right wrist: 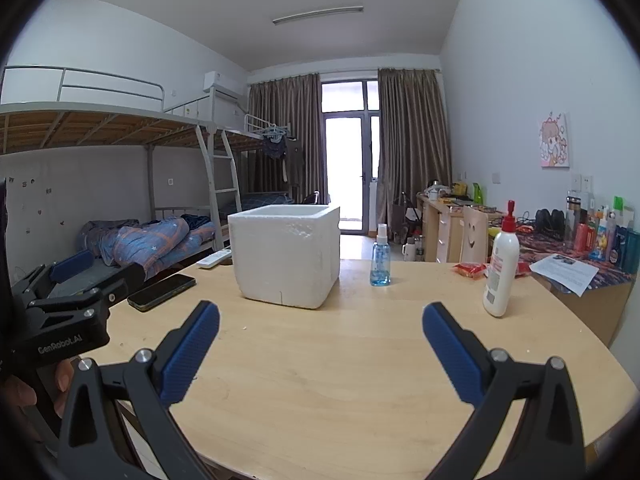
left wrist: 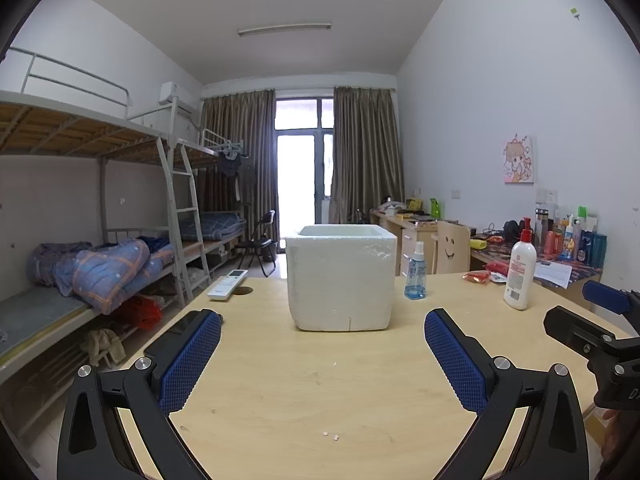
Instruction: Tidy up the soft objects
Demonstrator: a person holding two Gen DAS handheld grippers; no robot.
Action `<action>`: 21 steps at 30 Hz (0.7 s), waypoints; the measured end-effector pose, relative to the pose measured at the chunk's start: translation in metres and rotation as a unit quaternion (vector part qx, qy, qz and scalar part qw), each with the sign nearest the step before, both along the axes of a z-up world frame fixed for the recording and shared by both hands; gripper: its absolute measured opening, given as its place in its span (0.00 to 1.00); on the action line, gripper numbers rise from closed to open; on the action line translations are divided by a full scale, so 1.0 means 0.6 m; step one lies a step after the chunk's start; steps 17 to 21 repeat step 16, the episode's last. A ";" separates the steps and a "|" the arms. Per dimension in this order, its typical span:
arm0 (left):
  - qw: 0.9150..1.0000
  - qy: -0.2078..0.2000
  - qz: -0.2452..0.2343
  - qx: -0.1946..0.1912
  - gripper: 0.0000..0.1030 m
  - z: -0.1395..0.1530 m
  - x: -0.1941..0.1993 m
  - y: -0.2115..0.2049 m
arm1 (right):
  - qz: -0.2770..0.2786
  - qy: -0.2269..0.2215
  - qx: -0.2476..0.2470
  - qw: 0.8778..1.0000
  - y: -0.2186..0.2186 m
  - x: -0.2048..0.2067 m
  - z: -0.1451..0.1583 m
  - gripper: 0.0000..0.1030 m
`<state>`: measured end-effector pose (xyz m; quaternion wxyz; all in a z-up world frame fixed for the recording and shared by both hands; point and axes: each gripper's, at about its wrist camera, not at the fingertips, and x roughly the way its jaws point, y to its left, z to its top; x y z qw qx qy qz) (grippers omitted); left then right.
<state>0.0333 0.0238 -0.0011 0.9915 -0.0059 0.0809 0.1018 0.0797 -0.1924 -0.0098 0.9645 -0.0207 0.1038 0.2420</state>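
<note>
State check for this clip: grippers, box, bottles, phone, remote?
left gripper: open, empty
right gripper: open, empty
foam box: upright, lid off
spray bottle: upright, capped
lotion bottle: upright, pump on
phone: flat, screen dark
remote control: flat on table

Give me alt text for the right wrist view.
Open right tongs hover empty over a wooden table, facing a white foam box. A blue spray bottle and white lotion bottle stand right of it; a phone lies left.
</note>
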 end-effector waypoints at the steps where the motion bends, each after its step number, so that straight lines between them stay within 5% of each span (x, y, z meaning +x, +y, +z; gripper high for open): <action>1: 1.000 0.001 0.000 0.001 0.99 -0.001 0.000 0.000 | 0.000 0.001 0.000 1.000 0.000 0.001 -0.001 1.00; 21: 1.000 -0.005 0.000 0.003 0.99 0.001 -0.003 -0.004 | 0.001 0.003 -0.010 1.000 0.004 -0.001 -0.004 1.00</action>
